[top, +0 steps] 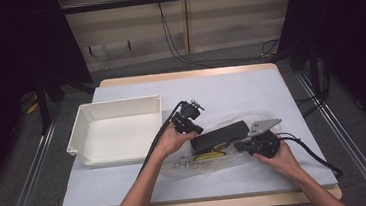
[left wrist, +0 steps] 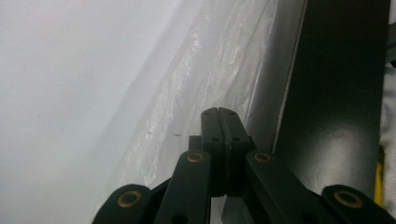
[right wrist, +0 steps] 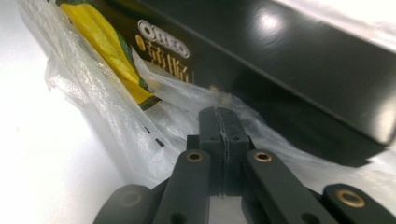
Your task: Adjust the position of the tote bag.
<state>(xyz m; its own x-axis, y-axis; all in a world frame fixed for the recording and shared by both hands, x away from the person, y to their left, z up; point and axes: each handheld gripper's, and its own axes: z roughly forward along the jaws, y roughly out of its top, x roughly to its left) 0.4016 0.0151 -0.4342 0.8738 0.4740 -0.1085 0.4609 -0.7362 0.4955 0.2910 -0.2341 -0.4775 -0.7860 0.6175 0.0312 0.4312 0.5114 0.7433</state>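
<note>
Between your two hands, both grippers sit low at a clear plastic bag [top: 215,153] with their jaws pressed fully together. Your left gripper [top: 197,129] works at the bag's left end; in the left gripper view its tips [left wrist: 218,114] meet flat over the crinkled film, just beside the long edge of the black box [left wrist: 336,93], though whether film is truly pinched between the pads cannot be made out. Your right gripper [top: 241,146] is at the opposite end, and in the right gripper view its closed tips [right wrist: 219,116] rest on loose film right under the box's printed face [right wrist: 261,51], a yellow packet [right wrist: 109,42] lying farther along inside the bag. From above, the black box [top: 220,136] lies slantwise on the bag at mid-table, with the yellow packet [top: 210,156] on its near side, and the white tray [top: 118,128] stands empty well to the left on the pale table mat [top: 230,89]. You appear to be at the grasping step, taking the bag at both ends. Next, I judge, you need to confirm that each grip has real film, then lift both ends evenly so the box cannot slide out or tear the plastic. Keep the bag slightly slack between your hands and carry it left toward the tray.
</note>
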